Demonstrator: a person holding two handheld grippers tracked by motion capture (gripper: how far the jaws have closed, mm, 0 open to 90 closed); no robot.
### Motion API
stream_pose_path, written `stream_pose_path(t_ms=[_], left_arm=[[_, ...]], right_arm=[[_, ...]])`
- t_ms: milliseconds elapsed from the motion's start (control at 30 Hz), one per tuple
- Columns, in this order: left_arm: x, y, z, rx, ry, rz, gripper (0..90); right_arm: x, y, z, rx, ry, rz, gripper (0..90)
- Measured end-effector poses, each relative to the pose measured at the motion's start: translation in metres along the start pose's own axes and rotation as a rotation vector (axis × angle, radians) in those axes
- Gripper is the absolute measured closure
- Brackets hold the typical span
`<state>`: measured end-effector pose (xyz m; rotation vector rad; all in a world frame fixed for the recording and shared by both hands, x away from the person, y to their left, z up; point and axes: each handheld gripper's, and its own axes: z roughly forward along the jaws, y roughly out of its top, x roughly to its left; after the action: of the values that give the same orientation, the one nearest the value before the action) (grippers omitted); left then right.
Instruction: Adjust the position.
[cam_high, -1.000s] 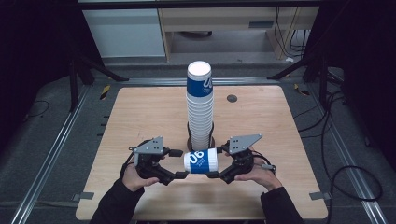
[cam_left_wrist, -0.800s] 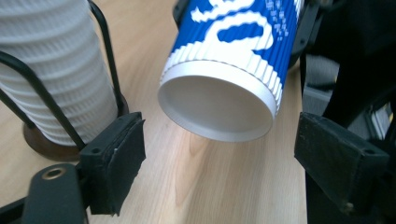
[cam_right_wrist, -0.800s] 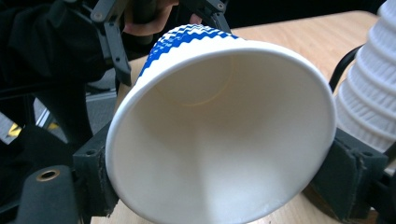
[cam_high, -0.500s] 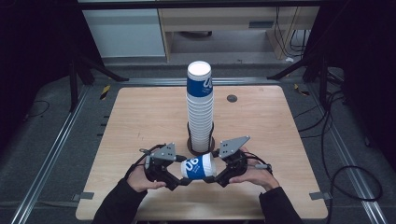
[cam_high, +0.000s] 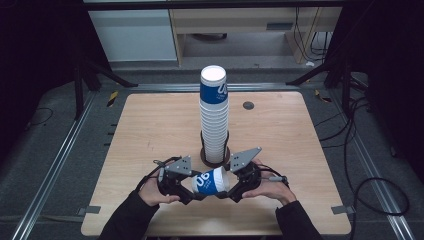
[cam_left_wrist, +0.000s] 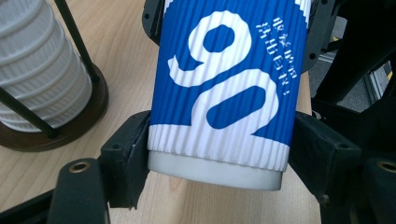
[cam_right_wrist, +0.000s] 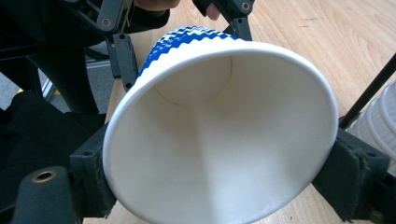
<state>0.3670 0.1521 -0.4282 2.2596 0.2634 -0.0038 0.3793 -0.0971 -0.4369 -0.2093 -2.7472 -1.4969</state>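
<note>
A dark room surrounds the wooden bench (cam_high: 150, 130); past its far edge we make out pale cabinets, and the floor at either side is lost in shadow apart from some cables. Starting at the left, our left tongs (cam_high: 191, 190) have just been closing, and their pads now press the narrow base end of the cup (cam_high: 210, 180), which lies on its side above the near middle of the bench. In the left gripper view the cup (cam_left_wrist: 224, 88) runs off the top edge, so its rim is cut off, and the small white print beside the big numerals is too fine to read. Behind it stands the stack (cam_high: 214, 117) of cups in its rack, whose lower cups blur together. To the right, our right tongs (cam_high: 229, 192) have just been easing wider, yet their pads touch the cup's rim (cam_right_wrist: 219, 51) on both sides. The cup's mouth hides most of the bench there.
</note>
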Motion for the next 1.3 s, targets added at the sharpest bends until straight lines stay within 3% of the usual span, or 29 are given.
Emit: stream_pose_path(t_ms=[400, 667, 1000, 1300], left_arm=[[0.001, -0.001, -0.005, -0.03, 0.023, -0.002, 27.2], [0.004, -0.003, -0.01, -0.055, 0.053, -0.025, 27.2], [0.01, -0.009, -0.02, -0.164, 0.127, -0.079, 27.2], [0.006, -0.007, -0.022, -0.226, 0.14, -0.083, 27.1]], right_arm=[[-0.002, 0.001, -0.008, -0.061, -0.028, 0.021, 8.8], [-0.004, 0.004, -0.023, -0.137, -0.064, 0.059, 6.8], [-0.01, 0.001, -0.044, -0.239, -0.151, 0.123, 6.3], [-0.01, -0.002, -0.042, -0.255, -0.146, 0.155, 6.0]])
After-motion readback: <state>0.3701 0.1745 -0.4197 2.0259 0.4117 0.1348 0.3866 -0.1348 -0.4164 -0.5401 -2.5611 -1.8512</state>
